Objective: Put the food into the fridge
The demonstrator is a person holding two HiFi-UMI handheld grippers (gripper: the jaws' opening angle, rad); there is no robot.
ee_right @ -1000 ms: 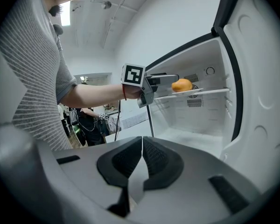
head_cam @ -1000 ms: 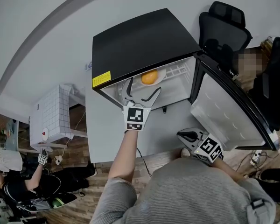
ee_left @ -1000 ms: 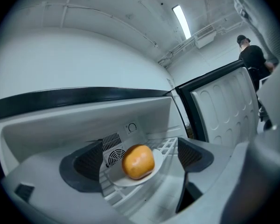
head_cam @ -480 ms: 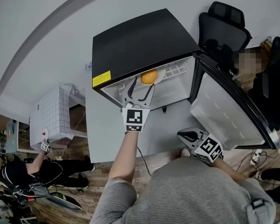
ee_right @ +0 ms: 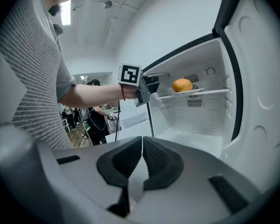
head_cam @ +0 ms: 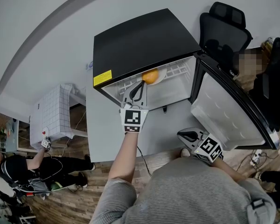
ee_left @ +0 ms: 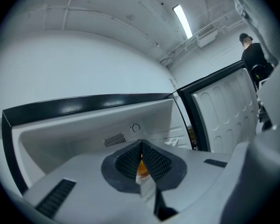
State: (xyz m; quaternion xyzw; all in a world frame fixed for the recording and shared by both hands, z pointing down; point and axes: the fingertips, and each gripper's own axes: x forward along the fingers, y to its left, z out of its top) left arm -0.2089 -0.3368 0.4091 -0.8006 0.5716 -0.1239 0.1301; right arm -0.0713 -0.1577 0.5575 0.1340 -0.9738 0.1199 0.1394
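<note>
Left claw (head_cam: 140,85) closed and empty, held just beside round orange fruit (head_cam: 150,76) on white fridge shelf (head_cam: 178,71), right claw (head_cam: 185,135) closed, empty.

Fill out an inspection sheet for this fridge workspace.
surface: white fridge shelf, only the fruit seen on it.
job's things: round orange fruit on that shelf; black-topped mini fridge, door open.
clutter: nothing seen.
grippers: left gripper shut, empty, at the fridge opening just short of the fruit; right gripper shut, empty, held low in front of the fridge.
cables: thin dark cable on the wooden floor.
surroundings: black office chair behind the fridge; white gridded box to its left; person at far left.
</note>
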